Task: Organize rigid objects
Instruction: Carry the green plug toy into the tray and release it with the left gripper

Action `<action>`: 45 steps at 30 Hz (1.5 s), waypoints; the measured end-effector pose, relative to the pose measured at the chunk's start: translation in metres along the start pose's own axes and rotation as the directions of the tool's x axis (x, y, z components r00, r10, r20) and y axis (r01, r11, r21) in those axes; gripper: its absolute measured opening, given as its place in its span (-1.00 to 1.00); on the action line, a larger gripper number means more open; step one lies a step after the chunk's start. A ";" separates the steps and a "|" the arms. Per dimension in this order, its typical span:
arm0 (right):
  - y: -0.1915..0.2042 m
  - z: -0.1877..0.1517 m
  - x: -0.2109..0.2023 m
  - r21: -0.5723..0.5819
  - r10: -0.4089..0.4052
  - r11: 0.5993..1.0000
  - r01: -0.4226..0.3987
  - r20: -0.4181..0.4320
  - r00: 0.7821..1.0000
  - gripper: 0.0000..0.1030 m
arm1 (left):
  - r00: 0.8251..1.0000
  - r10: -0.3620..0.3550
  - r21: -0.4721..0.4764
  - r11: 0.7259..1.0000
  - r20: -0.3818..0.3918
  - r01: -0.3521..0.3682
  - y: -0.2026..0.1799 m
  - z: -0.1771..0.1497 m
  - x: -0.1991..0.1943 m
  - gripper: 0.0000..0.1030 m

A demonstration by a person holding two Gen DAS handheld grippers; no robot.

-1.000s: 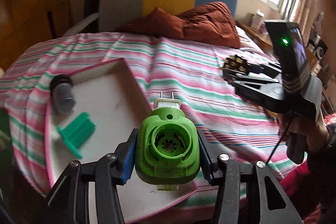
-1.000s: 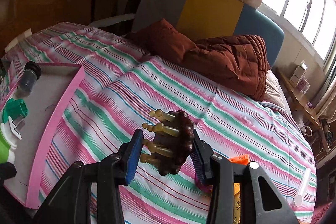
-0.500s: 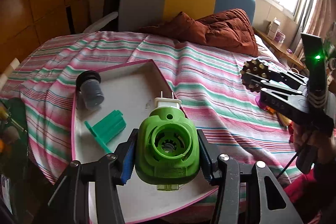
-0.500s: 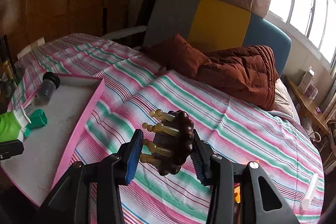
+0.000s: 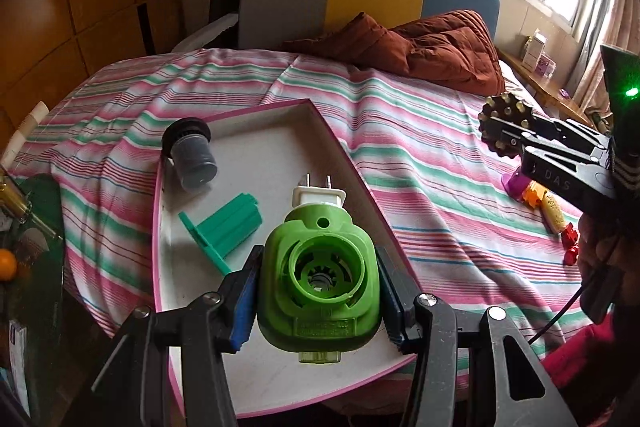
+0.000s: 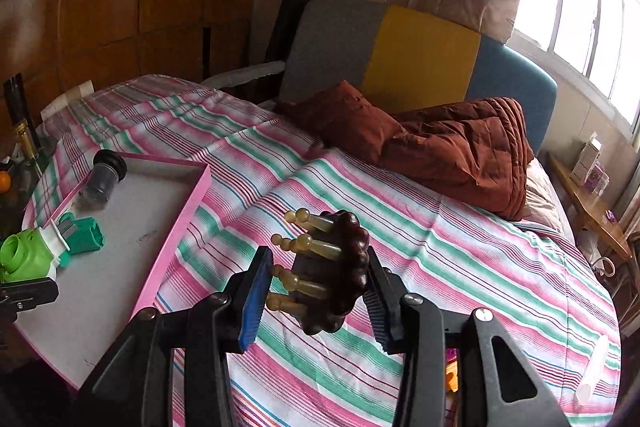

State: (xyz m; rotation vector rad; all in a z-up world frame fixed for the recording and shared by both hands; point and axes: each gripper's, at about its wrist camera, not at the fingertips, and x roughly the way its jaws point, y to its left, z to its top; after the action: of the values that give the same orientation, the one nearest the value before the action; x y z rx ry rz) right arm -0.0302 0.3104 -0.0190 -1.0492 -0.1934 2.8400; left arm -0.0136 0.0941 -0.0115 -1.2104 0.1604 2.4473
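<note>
Left gripper (image 5: pixel 318 301) is clamping the green plug-in device (image 5: pixel 318 287) between its blue pads, jaws partway in, hanging over the near end of the pink tray (image 5: pixel 340 151). Right gripper (image 6: pixel 316 291) is pinching the dark wooden massager (image 6: pixel 340 271) with its amber pegs, hovering over the striped bedspread (image 6: pixel 460 259), beside the tray. I'd say: lower the green one onto bare tray floor, clear of the teal piece (image 5: pixel 224 227) and grey cap (image 5: pixel 192 159), then let go gently so nothing's rolling. Massager goes in after.
</note>
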 end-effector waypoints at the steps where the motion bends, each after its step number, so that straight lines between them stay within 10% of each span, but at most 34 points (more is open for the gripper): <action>1: 0.000 0.000 0.000 -0.001 0.000 1.000 0.000 0.001 1.000 -0.15 | 1.000 0.002 -0.002 1.000 -0.003 -0.002 0.002 -0.001 0.000 0.02; 45: 0.006 -0.005 0.005 -0.036 -0.005 0.999 0.005 -0.009 1.000 -0.15 | 0.987 0.155 -0.106 0.982 -0.046 -0.159 0.080 -0.010 0.053 0.02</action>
State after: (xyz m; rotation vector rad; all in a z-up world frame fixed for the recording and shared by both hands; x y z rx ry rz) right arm -0.0313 0.3052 -0.0275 -1.0674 -0.2466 2.8367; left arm -0.0671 0.0345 -0.0647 -1.3369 0.1395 2.6003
